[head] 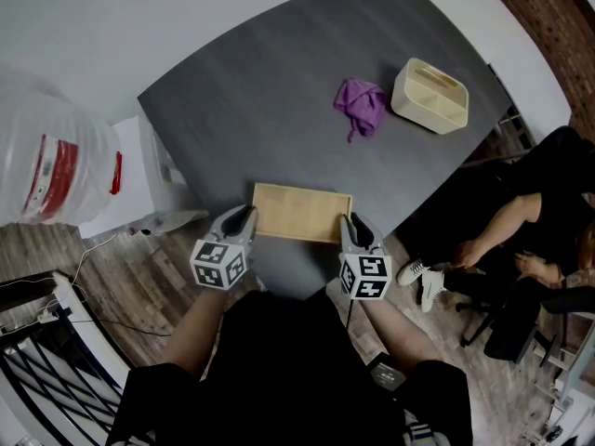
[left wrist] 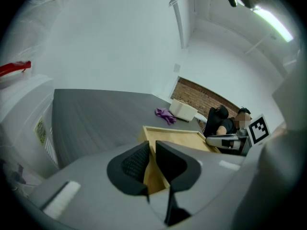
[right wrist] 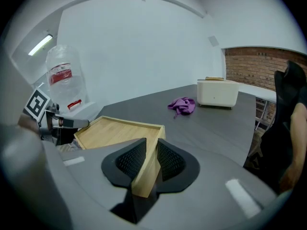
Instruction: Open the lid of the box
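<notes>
Closest in, two grippers, one per hand: the left gripper [head: 244, 214] and the right gripper [head: 351, 221], each carrying its marker cube. Between them sits one wooden box [head: 299, 212], flat and shallow, lying at the near edge of the dark table [head: 279, 91]. The left gripper is on the box's left end and the right gripper on its right end. In the left gripper view the raised wooden rim runs straight through the narrow gap, with the pads [left wrist: 135, 163] closed onto it. It's the same in the right gripper view, where the end wall fills the space between the pads [right wrist: 127, 161], clamped on both faces (where lid meets base can't be made out). Further back there is one purple cloth [head: 361, 103] just beside one cream caddy [head: 429, 96]. One water jug [head: 51, 161] stands off the table's left side, and one seated person [head: 521, 221] is at the right.
</notes>
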The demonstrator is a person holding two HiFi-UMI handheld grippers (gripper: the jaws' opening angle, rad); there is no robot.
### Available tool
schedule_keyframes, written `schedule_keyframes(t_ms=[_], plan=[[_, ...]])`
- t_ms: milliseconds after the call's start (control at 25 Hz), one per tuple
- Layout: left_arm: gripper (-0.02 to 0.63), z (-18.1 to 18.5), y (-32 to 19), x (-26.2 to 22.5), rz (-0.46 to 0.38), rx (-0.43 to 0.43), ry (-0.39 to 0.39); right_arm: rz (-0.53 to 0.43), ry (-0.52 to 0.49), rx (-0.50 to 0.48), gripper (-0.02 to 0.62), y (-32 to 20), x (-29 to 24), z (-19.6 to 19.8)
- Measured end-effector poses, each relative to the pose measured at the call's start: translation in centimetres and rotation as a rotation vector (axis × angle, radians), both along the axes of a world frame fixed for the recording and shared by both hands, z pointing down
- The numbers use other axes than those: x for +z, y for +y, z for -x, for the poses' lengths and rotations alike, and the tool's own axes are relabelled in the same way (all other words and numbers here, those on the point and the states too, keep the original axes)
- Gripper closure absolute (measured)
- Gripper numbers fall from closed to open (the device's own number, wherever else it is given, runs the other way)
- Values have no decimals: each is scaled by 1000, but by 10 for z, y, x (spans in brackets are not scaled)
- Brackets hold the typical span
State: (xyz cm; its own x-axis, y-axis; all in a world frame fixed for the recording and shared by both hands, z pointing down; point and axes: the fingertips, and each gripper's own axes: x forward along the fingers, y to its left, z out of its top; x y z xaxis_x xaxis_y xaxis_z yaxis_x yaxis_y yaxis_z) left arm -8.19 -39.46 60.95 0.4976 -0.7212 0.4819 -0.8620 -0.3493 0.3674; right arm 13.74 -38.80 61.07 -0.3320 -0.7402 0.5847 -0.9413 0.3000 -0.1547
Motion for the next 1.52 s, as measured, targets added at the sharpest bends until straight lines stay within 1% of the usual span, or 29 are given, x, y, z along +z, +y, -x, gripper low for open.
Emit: schedule_keyframes(t_ms=[240, 1000, 1160, 1320, 1520], plan=[[565, 0, -1, 1, 6, -7, -6, 9, -2, 20, 523, -1, 0, -1], [568, 0, -1, 1, 16, -15, -34, 13, 6, 29, 526, 0, 1, -9], [568, 0, -2, 1, 16, -11, -57, 20, -2, 49, 529, -1, 1, -11], [569, 0, -2, 2, 25, -19, -53, 22, 8, 89, 535, 0, 2, -26], [571, 2, -3, 2, 27, -31, -50, 19, 15, 112, 538, 0, 2, -37]])
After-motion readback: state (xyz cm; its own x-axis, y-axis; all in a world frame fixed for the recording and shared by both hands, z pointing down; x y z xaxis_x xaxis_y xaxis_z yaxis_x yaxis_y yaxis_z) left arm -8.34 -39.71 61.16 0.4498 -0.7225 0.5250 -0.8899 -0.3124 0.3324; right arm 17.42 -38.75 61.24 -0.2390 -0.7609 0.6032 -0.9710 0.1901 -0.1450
